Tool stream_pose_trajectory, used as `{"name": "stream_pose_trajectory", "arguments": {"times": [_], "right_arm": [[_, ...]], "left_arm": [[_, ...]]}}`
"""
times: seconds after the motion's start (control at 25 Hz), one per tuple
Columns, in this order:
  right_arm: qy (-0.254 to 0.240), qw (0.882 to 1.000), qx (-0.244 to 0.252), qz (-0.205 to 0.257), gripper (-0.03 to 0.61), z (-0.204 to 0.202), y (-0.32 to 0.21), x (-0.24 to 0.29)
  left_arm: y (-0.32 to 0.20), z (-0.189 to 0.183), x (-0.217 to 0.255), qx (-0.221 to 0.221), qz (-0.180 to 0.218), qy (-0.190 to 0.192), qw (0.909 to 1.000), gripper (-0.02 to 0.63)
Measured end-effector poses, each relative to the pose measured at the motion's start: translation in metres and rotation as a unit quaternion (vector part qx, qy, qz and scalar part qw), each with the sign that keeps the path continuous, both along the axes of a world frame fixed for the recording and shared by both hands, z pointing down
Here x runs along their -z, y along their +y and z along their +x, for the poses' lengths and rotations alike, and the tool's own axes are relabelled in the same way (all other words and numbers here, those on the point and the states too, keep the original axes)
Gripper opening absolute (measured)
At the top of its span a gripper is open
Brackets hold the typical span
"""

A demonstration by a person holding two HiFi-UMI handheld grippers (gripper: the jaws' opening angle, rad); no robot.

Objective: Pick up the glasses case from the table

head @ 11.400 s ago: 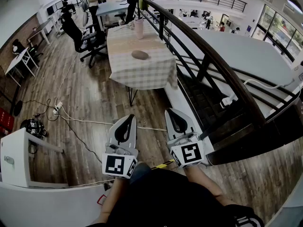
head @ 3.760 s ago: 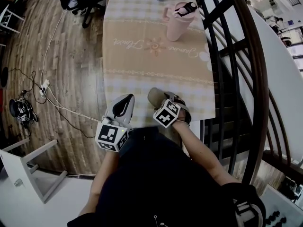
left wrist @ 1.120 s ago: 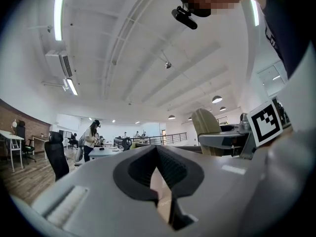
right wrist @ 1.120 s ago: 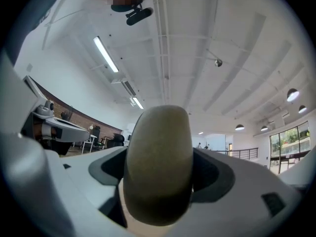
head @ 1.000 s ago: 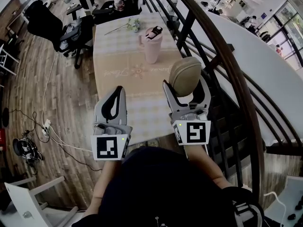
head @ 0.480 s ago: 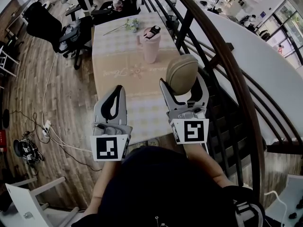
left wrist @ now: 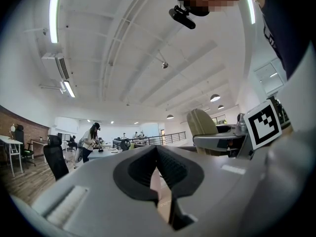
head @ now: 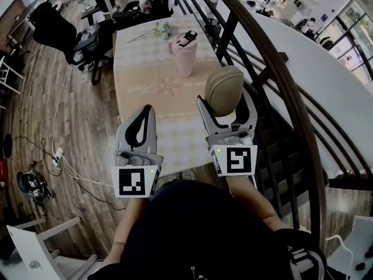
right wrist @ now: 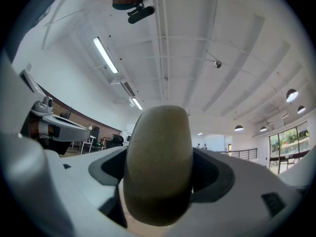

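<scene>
Wooden floor [head: 35,98] of an open office. A surface [head: 145,69] under a checked cloth stands alongside a dark stair railing [head: 280,92]. On the far half of the surface stand a pink tumbler [head: 185,54] with a lid and, beyond it, a sprig of flowers [head: 156,31]. A black office chair [head: 64,31] stands at the surface's left, and cables [head: 58,150] trail over the floor below it.

Right gripper [head: 225,102]: raised above the near right part of the surface, fingers clamped on the glasses case [head: 224,89]. The case is an olive-beige oval. It is clear of the cloth and stands on edge between the two fingers, its rounded upper end projecting past their tips. In the right gripper view the case fills the gap between the fingers, with dark pads pressing on both of its flanks and the ceiling behind.

Left gripper [head: 145,112]: held level with the right one, beside it and apart from it, over the near left edge of the surface. Its fingers are together, tip against tip, with nothing between them. The left gripper view shows the case and the right gripper off to its right.
</scene>
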State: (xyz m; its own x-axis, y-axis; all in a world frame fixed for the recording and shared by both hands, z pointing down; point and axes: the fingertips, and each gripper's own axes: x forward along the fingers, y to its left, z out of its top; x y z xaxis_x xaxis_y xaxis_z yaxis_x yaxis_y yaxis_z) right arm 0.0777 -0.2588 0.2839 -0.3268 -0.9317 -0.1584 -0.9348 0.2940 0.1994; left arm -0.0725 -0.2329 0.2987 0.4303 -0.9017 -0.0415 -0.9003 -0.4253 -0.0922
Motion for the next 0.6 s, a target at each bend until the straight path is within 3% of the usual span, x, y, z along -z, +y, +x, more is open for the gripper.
{"name": "stream_pose_trajectory", "arguments": {"times": [0.6], "right_arm": [[-0.001,1.000,0.006,-0.004,0.376,-0.0006,0.0031,-0.0038]], "left_arm": [[0.0040,0.0007,-0.0044,0.001,-0.002,-0.003,1.0000,0.011]]}}
